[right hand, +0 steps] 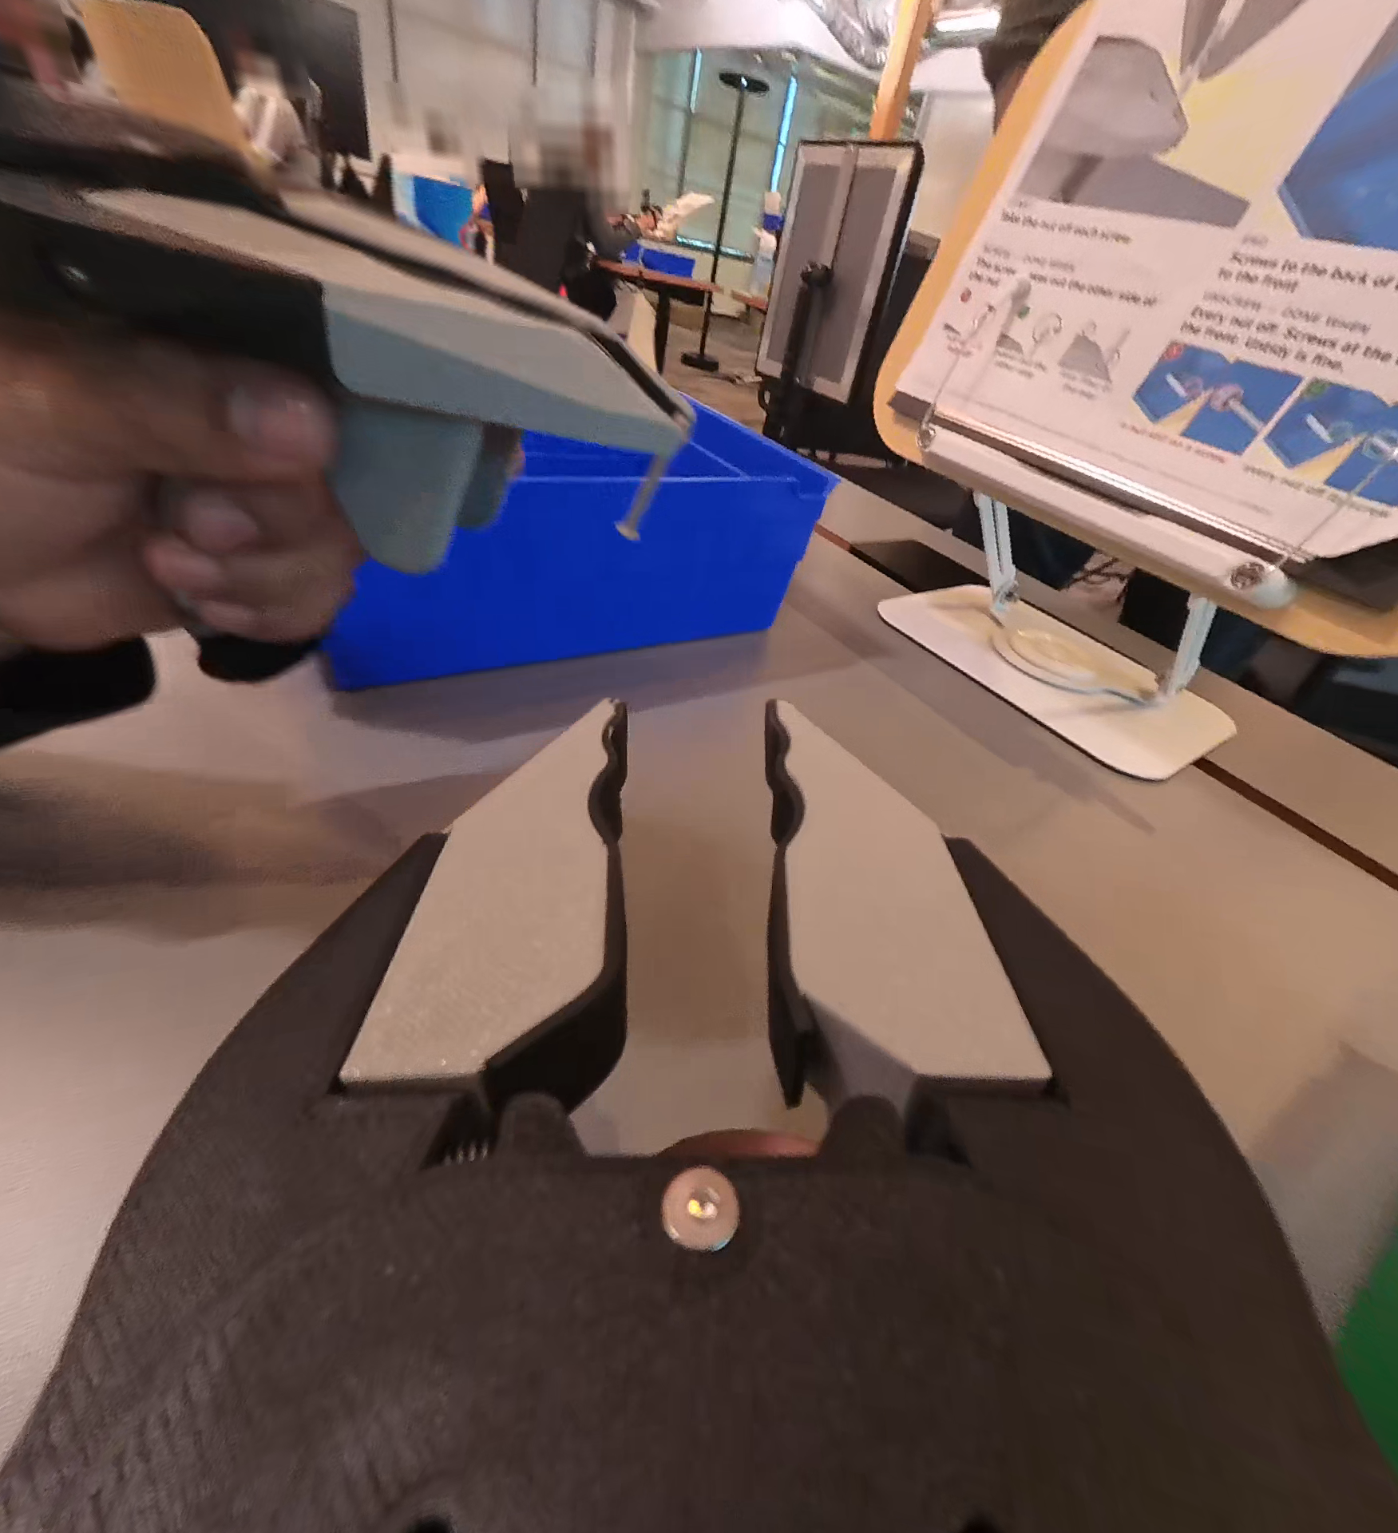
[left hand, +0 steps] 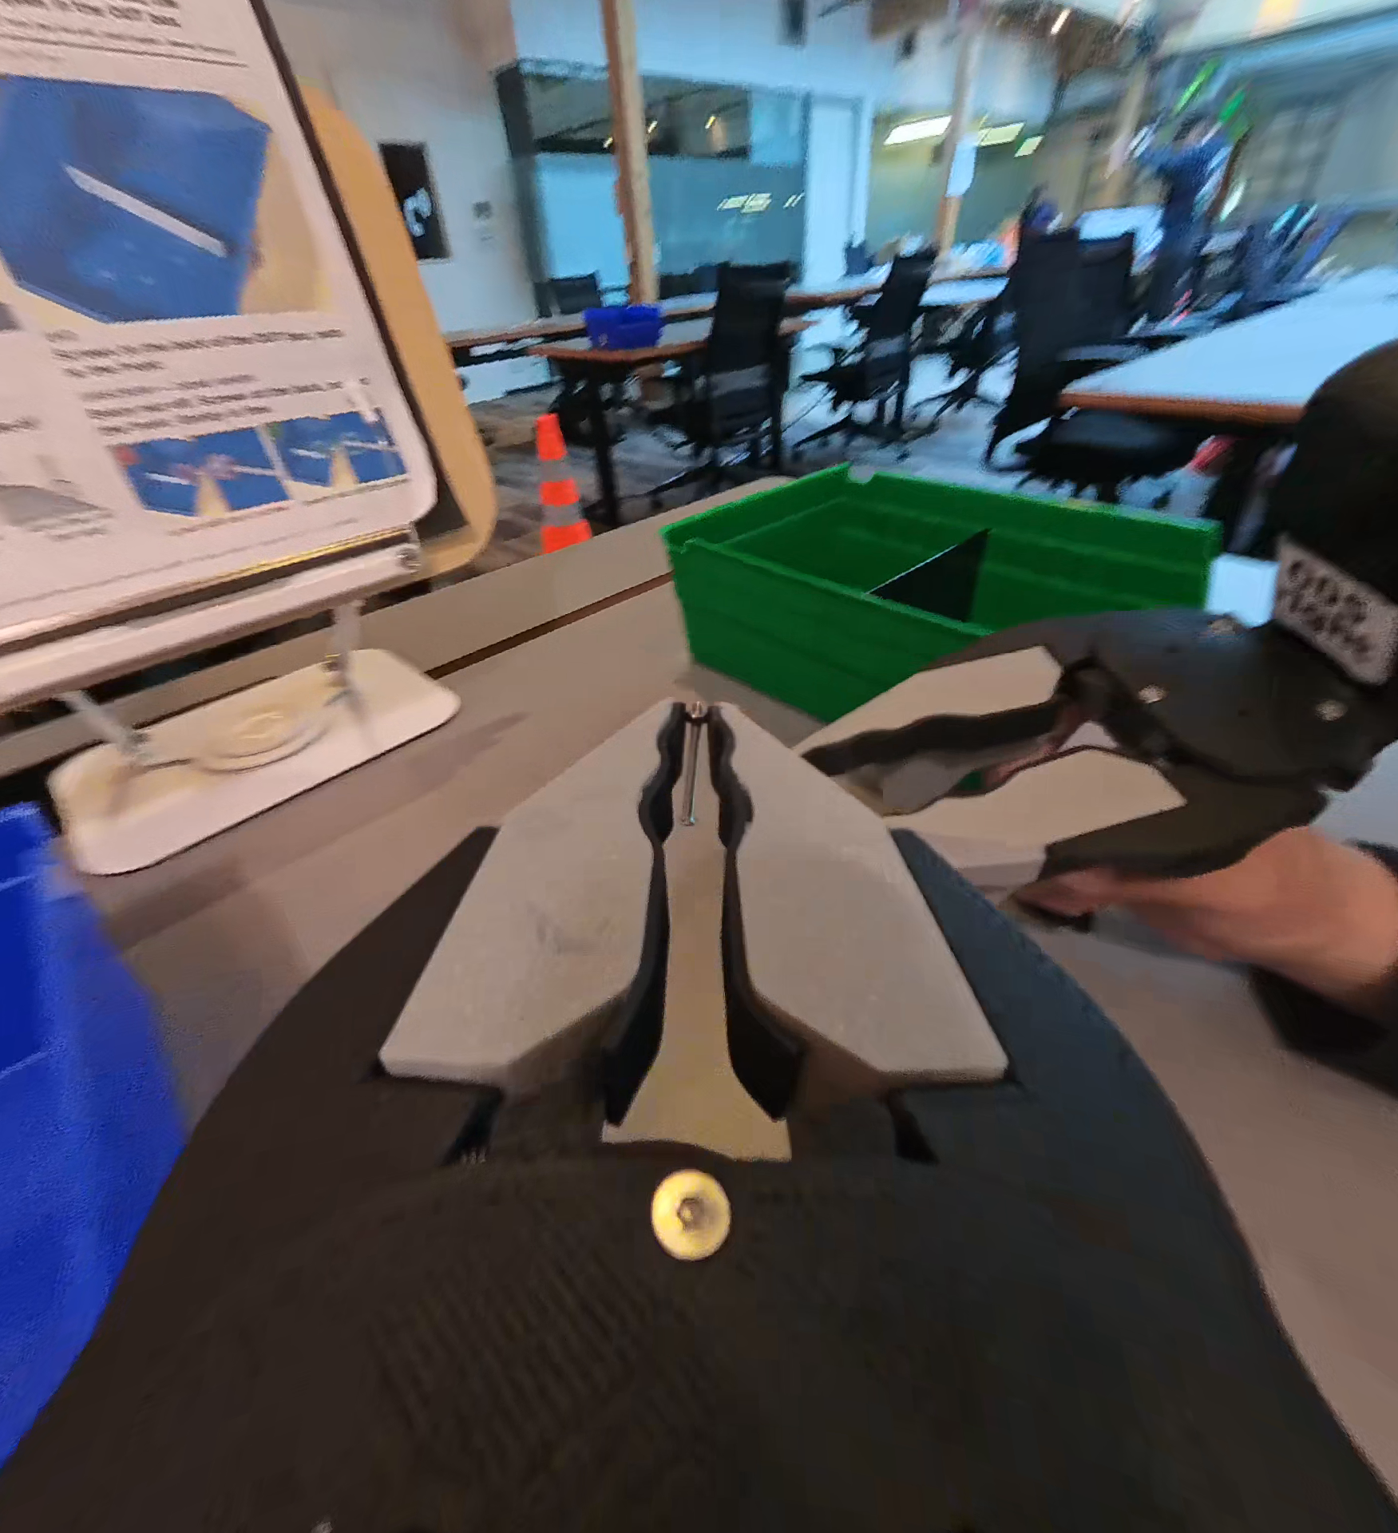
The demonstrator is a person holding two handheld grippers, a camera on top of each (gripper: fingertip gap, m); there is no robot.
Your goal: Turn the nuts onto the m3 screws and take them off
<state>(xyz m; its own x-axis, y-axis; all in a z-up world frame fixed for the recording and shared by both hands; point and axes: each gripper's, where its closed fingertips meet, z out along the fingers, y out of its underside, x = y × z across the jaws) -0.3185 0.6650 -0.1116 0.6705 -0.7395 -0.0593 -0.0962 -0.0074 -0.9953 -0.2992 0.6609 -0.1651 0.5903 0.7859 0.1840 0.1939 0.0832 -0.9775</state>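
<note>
Between the left tongs [left hand: 694,717], closed on its tip, one M3 screw [left hand: 689,767] hung with its long axis pointing down, head lowest, above the grey surface [right hand: 1010,871] before the blue bin [right hand: 579,572]. Right tongs [right hand: 695,722] stood apart, holding nothing, just beside and aimed toward it. No nut was visible. One green bin [left hand: 770,605] and one instruction stand [left hand: 264,730] stood farther out.

Left claw [left hand: 694,730] pinched nearly closed, held level; right claw [right hand: 695,722] spread apart, angled toward it
</note>
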